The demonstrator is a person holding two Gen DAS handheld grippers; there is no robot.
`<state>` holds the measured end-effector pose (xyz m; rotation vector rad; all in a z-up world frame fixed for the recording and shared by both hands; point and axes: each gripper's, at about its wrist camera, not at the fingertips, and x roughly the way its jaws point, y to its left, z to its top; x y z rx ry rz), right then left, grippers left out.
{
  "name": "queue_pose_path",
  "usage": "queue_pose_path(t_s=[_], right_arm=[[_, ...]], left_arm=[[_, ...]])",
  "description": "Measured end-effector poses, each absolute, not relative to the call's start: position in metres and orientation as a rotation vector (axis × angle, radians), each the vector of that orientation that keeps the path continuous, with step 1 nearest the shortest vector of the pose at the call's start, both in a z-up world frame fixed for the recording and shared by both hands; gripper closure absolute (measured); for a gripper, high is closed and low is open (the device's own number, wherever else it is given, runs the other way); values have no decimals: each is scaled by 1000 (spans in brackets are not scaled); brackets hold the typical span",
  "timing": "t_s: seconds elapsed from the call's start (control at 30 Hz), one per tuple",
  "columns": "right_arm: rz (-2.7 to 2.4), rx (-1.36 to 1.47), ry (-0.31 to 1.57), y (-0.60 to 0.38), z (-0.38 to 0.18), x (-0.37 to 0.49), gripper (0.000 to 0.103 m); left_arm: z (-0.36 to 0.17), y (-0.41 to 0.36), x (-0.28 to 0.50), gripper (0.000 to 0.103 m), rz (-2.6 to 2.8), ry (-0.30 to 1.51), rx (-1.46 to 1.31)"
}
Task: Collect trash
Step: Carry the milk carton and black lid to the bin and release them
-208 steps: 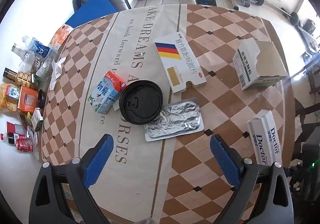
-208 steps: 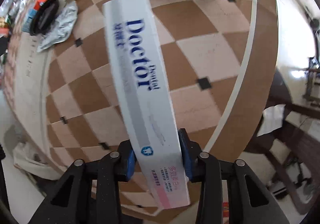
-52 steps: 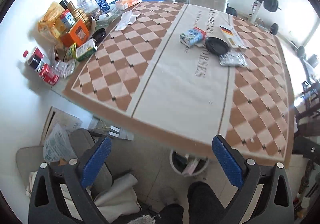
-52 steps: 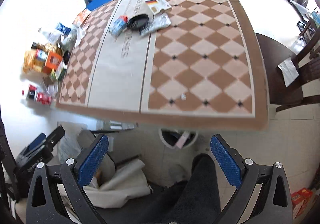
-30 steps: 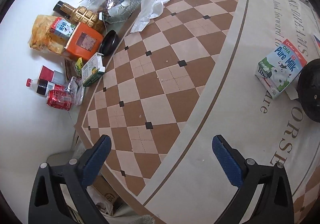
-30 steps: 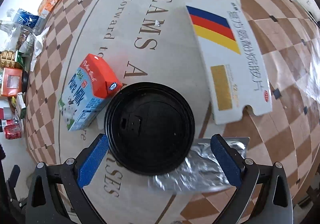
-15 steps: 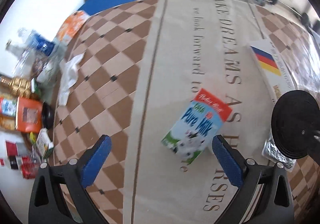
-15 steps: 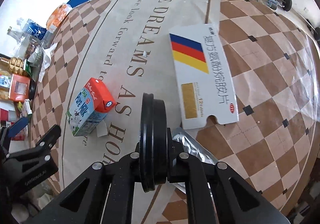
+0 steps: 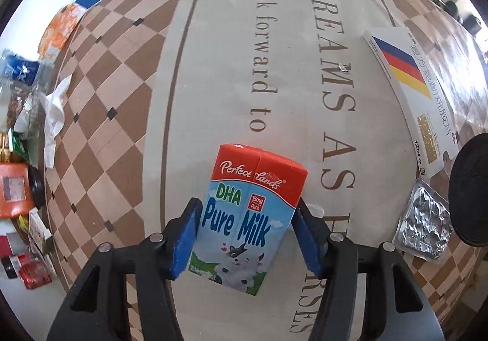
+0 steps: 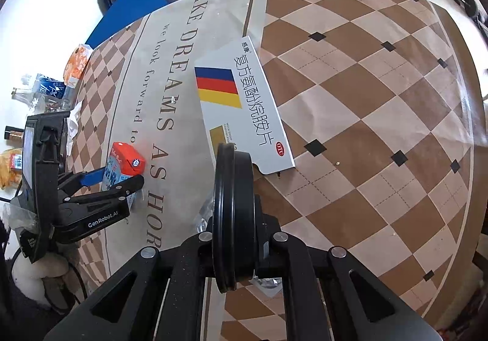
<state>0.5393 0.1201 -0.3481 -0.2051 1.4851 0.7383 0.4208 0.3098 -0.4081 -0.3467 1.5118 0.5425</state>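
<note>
Left wrist view: left claw (image 9: 247, 237) clamped across the milk carton (image 9: 248, 213) at its sides, beside the worktop (image 9: 213, 66) lettering, presumably for lifting as trash.

Right wrist view: right claw (image 10: 233, 226) clamped on the black lid (image 10: 233, 216), held edge-on above the foil blister pack (image 10: 268, 283), near the medicine box (image 10: 244, 106).
</note>
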Motion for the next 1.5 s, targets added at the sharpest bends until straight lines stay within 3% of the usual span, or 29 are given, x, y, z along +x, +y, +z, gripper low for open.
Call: queue_pose_path(t_s=[0.37, 0.8, 0.97, 1.17, 1.5], right_arm=[[801, -169, 1388, 80, -298, 486, 95], [802, -101, 1464, -70, -277, 293, 95], [765, -89, 1568, -144, -312, 207, 95], [680, -97, 1730, -200, -399, 137, 95], [611, -218, 1681, -188, -579, 136, 95]], left_arm=[[-339, 252, 334, 54, 735, 1319, -398], [-317, 128, 158, 54, 568, 1263, -580], [-369, 80, 91, 54, 490, 1376, -686], [-473, 58, 56, 54, 465, 1490, -859], [-657, 68, 85, 54, 481, 1508, -997]])
